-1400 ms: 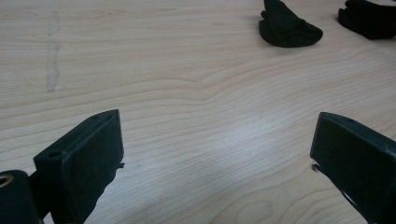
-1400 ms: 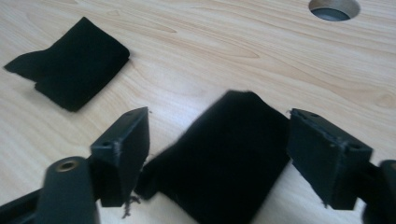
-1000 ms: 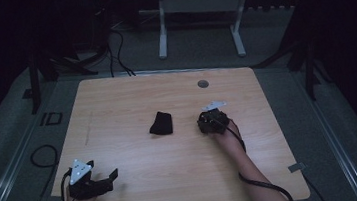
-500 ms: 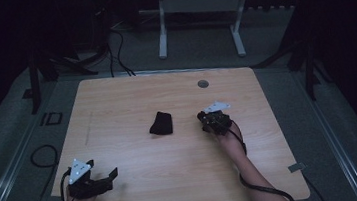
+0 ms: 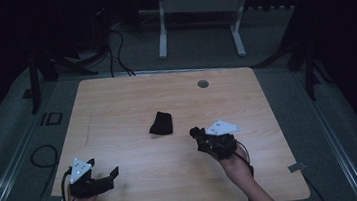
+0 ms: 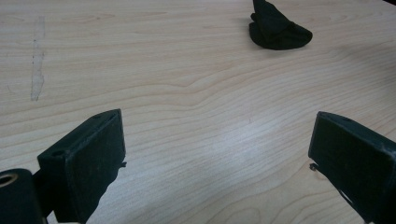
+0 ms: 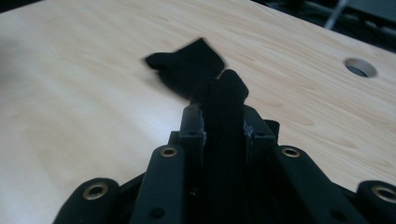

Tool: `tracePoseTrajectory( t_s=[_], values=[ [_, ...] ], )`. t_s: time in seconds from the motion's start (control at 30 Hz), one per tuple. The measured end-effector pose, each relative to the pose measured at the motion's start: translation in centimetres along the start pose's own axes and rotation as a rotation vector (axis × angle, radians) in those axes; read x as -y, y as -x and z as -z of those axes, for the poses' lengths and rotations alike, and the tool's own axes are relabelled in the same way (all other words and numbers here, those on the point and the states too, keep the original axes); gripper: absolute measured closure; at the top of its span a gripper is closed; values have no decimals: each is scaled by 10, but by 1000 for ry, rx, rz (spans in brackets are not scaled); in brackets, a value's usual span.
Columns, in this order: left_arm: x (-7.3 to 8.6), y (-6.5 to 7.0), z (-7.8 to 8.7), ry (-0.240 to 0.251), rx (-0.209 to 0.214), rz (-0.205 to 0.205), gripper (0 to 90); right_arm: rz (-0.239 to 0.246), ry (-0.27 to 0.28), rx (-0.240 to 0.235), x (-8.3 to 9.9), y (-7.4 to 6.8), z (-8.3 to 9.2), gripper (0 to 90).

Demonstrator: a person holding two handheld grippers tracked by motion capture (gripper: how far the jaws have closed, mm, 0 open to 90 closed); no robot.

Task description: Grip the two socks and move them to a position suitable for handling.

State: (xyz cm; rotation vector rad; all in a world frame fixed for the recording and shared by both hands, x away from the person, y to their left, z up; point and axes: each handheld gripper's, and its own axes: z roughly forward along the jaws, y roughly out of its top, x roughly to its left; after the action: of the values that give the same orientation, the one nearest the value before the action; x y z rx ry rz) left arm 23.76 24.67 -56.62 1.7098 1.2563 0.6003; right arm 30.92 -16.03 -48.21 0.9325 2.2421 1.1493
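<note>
- I see the right hand-held gripper [image 5: 197,134] clamped on a black cloth strip [image 7: 224,121], raised near the folded black cloth [image 5: 161,123] at table [image 5: 131,98] centre.
- My left hand-held gripper [image 5: 110,175] gapes wide, empty, near the front-left corner.

1. A pale wood grain is shown by the table [image 5: 116,102].
2. The folded cloth [image 5: 161,123] is plain black.
3. Both grippers, left gripper [image 5: 105,177] and right gripper [image 5: 197,134], are black, each topped by a grey plate.

Dim room; grey carpet floor [image 5: 280,39]; white-legged stand [image 5: 197,8] behind wooden table [image 5: 116,102]; cables [image 5: 115,42] on floor.
</note>
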Motion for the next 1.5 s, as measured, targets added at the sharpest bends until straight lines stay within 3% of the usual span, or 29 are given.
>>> tracePoseTrajectory(
  t_s=[0.13, 0.27, 0.37, 0.63, 0.77, 0.87, 0.93, 1.0, 1.03, 1.1, 1.17, 1.23, 1.3, 1.37, 1.43, 1.5],
  values=[
    [-1, 3, -2, -6, 11, -11, 40, 40, -5, 1, 10, -21, 9, 743],
    [-3, 6, -4, 2, 16, -16, 40, 35, -25, -3, 29, -34, 2, 742],
    [-4, 7, -6, 7, 32, -20, 39, 25, -46, -13, 38, -39, -8, 740],
    [-4, 11, -10, -10, 40, -22, 39, 12, -78, 32, 48, -45, -36, 734],
    [-4, 13, -12, -15, 44, -31, 39, 11, -127, 16, 58, -49, -52, 729],
    [-4, 14, -13, -18, 49, -31, 39, 12, -119, 23, 60, -51, -55, 720],
    [-5, 15, -12, -14, 57, -29, 39, -14, -129, -16, 56, -49, -53, 657],
    [-8, 17, -10, -11, 72, -33, 41, -28, -125, -66, 51, -47, -48, 501],
    [-10, 20, -9, -2, 60, -44, 41, -24, -115, -83, 47, -46, -43, 427],
    [-14, 25, -7, 19, 61, -56, 53, -41, -78, -90, 38, -42, -30, 380],
    [-17, 31, -6, 35, 110, -53, 60, -48, -38, -97, 29, -37, -16, 393],
    [-20, 40, -9, 26, 167, -57, 66, -2, 0, -82, 21, -34, -2, 513],
    [-22, 52, -13, 31, 223, -56, 104, 1, -3, -94, 16, -32, 6, 609],
    [-25, 66, -20, 16, 290, -68, 147, 9, -17, -108, 18, -34, 7, 595],
    [-28, 82, -29, -14, 323, -106, 204, 25, -54, -114, 25, -37, -1, 510],
    [-30, 98, -41, -45, 362, -149, 248, 5, -90, -131, 35, -38, -10, 462]
  ],
)
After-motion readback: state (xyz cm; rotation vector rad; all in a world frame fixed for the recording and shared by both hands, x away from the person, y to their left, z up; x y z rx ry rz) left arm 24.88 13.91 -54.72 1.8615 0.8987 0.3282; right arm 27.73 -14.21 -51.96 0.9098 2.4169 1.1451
